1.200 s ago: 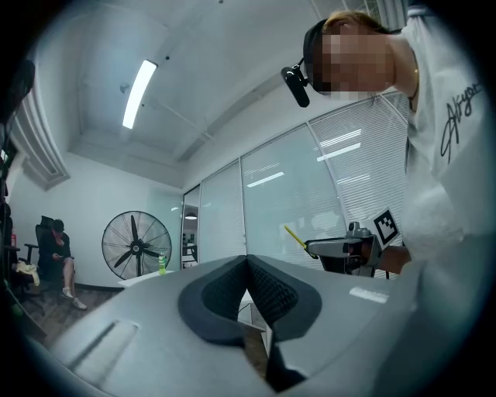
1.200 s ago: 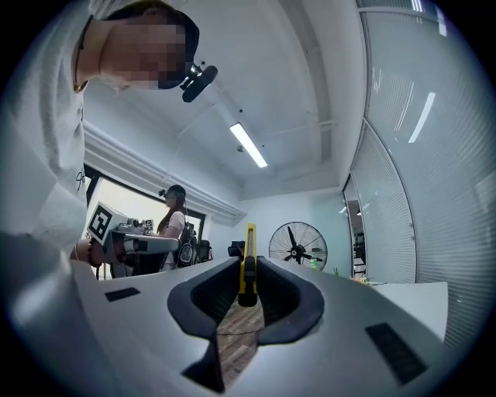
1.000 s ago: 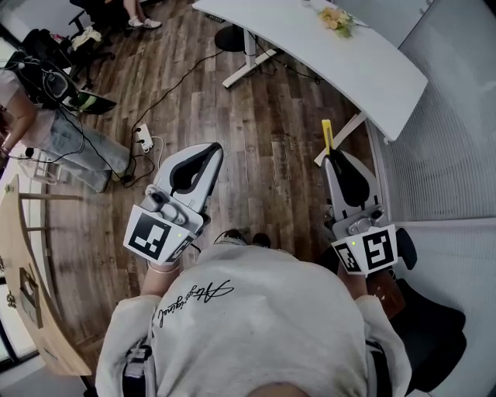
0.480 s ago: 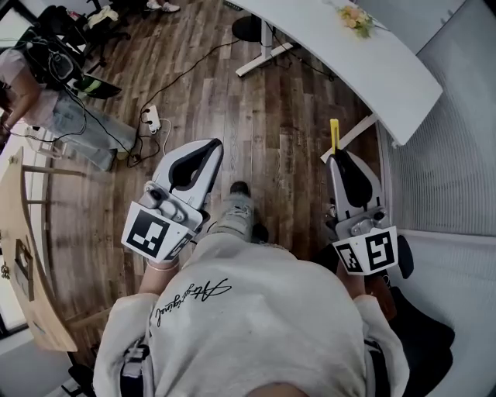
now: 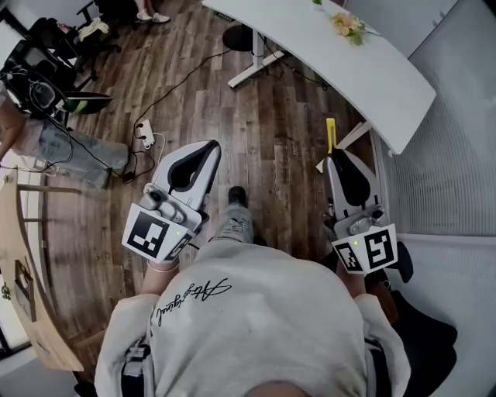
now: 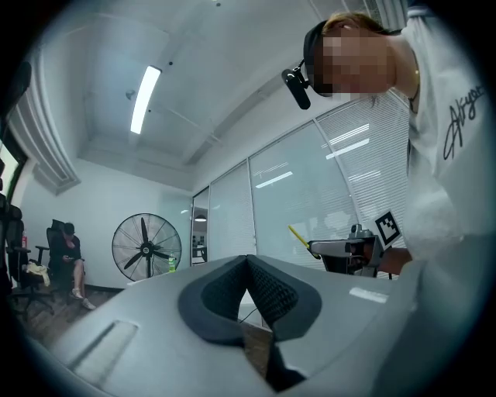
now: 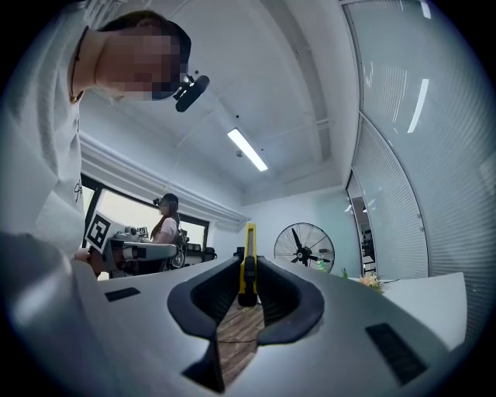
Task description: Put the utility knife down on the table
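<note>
A yellow utility knife sticks out forward from between the tips of my right gripper, which is shut on it. It hangs above the wooden floor, short of the white table that runs across the upper right of the head view. My left gripper is held level at the left, jaws closed tip to tip with nothing between them. In the left gripper view the right gripper and the knife show at mid right.
A power strip and cables lie on the floor at left. Chairs and a seated person are at the far left. A wooden desk edge runs down the left side. Flowers lie on the white table. A standing fan is ahead.
Both grippers keep their grip and pose. The view has shifted slightly; the person's foot has come forward between the two grippers.
</note>
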The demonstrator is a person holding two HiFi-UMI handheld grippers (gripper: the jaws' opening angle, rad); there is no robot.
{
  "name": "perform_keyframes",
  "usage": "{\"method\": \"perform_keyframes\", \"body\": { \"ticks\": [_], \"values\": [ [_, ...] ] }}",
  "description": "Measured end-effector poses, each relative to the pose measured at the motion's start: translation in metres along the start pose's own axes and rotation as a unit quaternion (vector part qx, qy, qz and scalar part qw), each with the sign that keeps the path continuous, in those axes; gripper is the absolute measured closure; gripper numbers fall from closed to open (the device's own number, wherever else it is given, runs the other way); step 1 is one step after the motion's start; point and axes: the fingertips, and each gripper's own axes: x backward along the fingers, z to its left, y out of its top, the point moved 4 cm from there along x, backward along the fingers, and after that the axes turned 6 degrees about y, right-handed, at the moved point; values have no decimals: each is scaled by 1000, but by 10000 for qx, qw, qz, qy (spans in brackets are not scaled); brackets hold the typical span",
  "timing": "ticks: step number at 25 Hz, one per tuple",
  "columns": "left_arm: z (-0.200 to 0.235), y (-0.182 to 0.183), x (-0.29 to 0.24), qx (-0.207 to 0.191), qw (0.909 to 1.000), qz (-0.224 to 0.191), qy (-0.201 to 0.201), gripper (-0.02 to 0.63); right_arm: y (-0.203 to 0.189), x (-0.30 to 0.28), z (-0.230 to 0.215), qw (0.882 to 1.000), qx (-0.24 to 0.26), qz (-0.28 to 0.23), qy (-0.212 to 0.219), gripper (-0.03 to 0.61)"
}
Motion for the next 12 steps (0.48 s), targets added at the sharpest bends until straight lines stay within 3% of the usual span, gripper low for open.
{"method": "perform_keyframes", "body": {
  "ticks": [12],
  "values": [
    [77,-14,-85,-44,9994,-66,-327,615,-14,-87,-53,9998,109,-61,-185,512]
  ]
}}
